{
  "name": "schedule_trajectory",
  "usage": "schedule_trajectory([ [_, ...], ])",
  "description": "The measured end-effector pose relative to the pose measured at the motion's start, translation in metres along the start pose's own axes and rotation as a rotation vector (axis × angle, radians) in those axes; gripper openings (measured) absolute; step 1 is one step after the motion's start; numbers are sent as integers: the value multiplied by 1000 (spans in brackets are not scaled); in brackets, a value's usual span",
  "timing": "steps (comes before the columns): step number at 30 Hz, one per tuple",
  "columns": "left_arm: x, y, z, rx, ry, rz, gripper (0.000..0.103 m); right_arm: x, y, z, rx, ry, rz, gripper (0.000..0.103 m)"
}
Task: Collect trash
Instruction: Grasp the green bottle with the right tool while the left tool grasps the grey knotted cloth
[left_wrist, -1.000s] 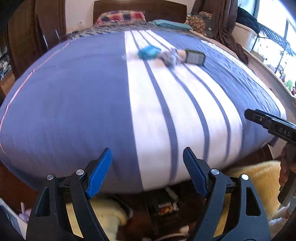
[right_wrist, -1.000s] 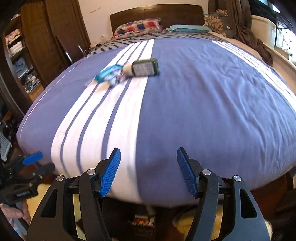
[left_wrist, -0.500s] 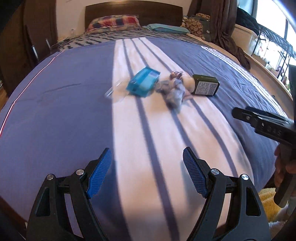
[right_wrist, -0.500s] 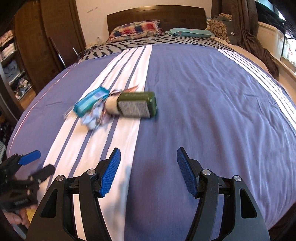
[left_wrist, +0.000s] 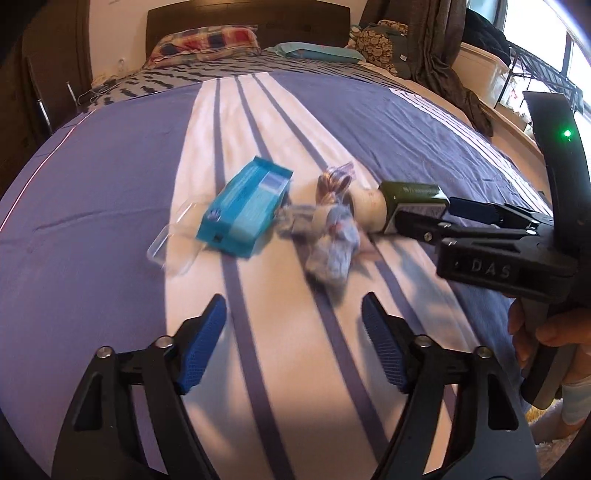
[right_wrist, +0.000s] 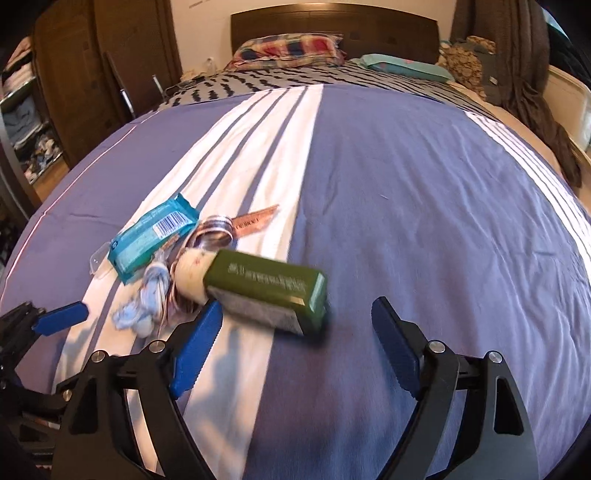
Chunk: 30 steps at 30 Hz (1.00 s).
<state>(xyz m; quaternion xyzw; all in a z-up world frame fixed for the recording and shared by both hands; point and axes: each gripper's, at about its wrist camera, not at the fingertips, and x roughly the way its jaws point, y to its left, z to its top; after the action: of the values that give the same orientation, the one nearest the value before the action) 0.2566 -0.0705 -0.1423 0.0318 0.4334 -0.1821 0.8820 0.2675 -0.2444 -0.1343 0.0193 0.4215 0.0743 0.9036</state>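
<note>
Matt woven cloth on the bed cover (right_wrist: 406, 192), faintly creased. Glossy plastic film on the teal packet (left_wrist: 245, 210); smooth dark-green plastic on the bottle (right_wrist: 266, 288) (label paper-like, blurred). Crumpled pale-blue tissue (left_wrist: 332, 247). Dark polished wood headboard (right_wrist: 332, 33).

Daylight glares from the window (left_wrist: 580, 55) beyond the right claw (right_wrist: 295, 338), casting soft shadows under both claws. Motion blur smears the green bottle (right_wrist: 269, 291); fisheye bends the bed (right_wrist: 424, 184) edges.

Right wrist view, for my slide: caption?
Open right gripper nears a green bottle among trash on a striped bed.
</note>
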Motion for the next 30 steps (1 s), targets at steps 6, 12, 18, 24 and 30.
schedule_trajectory([
  [6, 15, -8, 14, 32, 5, -36, 45, 9, 4, 7, -32, 9, 72, 72],
  [12, 26, -9, 19, 37, 18, -76, 22, 10, 12, 8, -67, 9, 85, 55],
  [18, 23, -8, 15, 37, 13, -66, 16, 15, 13, 11, -67, 30, 89, 56],
  [24, 11, 3, 13, 39, 1, -39, 16, 26, 13, 21, -53, 46, 131, 60],
  [30, 3, 16, 11, 23, -2, -18, 16, 45, 22, 31, -59, 75, 118, 70],
])
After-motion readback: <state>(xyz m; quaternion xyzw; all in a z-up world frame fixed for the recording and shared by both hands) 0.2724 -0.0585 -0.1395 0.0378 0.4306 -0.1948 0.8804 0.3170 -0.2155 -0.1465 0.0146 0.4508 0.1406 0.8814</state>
